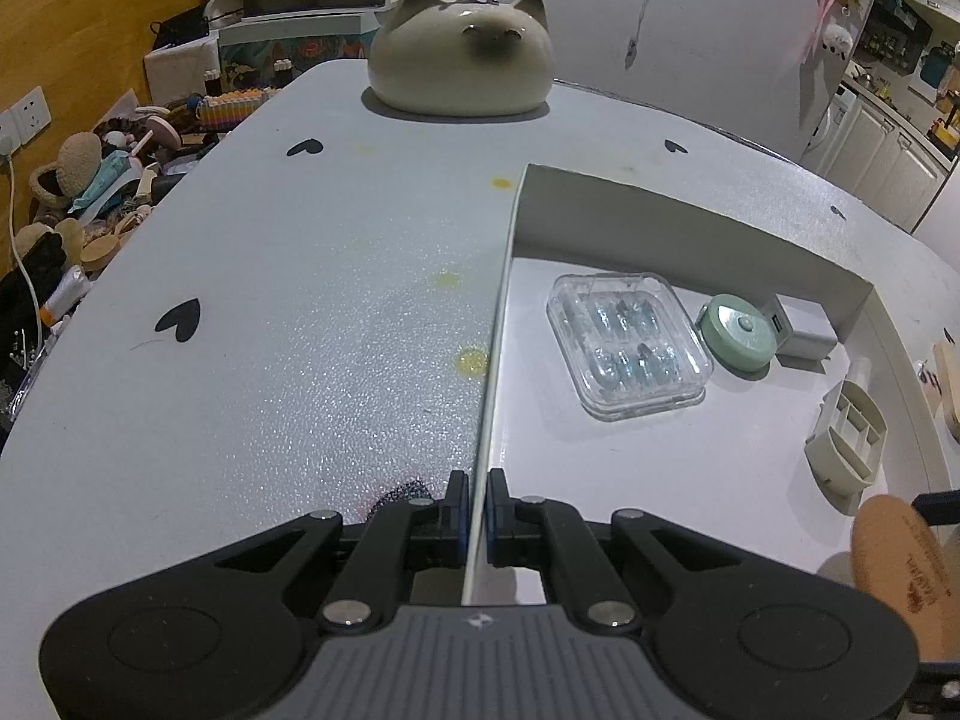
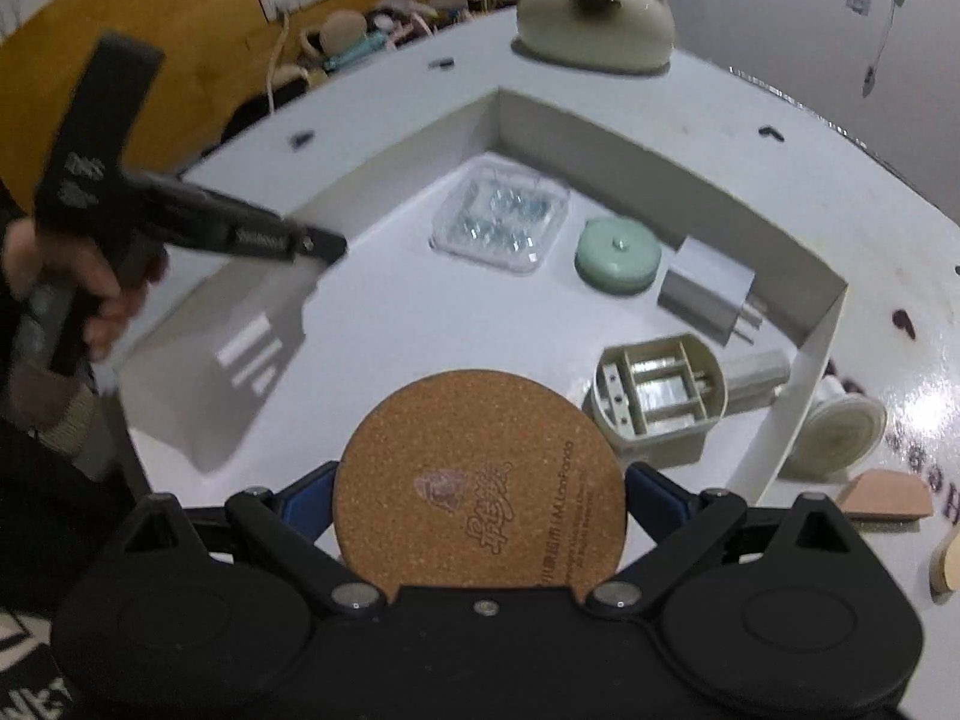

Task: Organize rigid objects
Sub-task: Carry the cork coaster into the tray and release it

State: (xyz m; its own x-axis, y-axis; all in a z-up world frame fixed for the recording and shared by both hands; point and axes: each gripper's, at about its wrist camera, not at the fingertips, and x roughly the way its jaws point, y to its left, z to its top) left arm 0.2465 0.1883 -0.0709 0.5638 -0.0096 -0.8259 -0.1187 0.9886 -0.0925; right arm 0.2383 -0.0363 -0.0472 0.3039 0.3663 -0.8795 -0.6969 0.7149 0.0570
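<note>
the left claw (image 1: 477,507) points steeply down at the pale grey heart-printed surface (image 1: 270,312), and its two blue-padded fingers (image 1: 459,516) are pressed shut on the thin left wall of the shallow white cardboard box (image 1: 690,228). in the right wrist view the same claw (image 2: 327,246) shows at the left edge as a black tool pinching that wall, with the person's hand (image 2: 78,288) wrapped around its handle and a ribbed sleeve cuff below it.

inside the box, from left to right, lie a clear square plastic case of small blue-capped vials (image 1: 627,345), a round mint-green disc with a centre button (image 1: 741,330), a light grey rectangular charger plug (image 1: 801,330) touching the back wall, and a beige plastic housing with inner partitions (image 1: 846,438) near the right side.

the right claw (image 2: 480,504) also tilts well downward, above the near part of the box. its jaws stand wide and grip the round brown cork coaster with printed lettering (image 2: 480,486) by its two opposite edges, blue pads against the rim, the coaster's flat face turned up to the camera. the coaster's edge also shows at the lower right of the left wrist view (image 1: 900,558).

beyond the box a cream ceramic cat-shaped jar (image 1: 462,60) sits on the surface.
</note>
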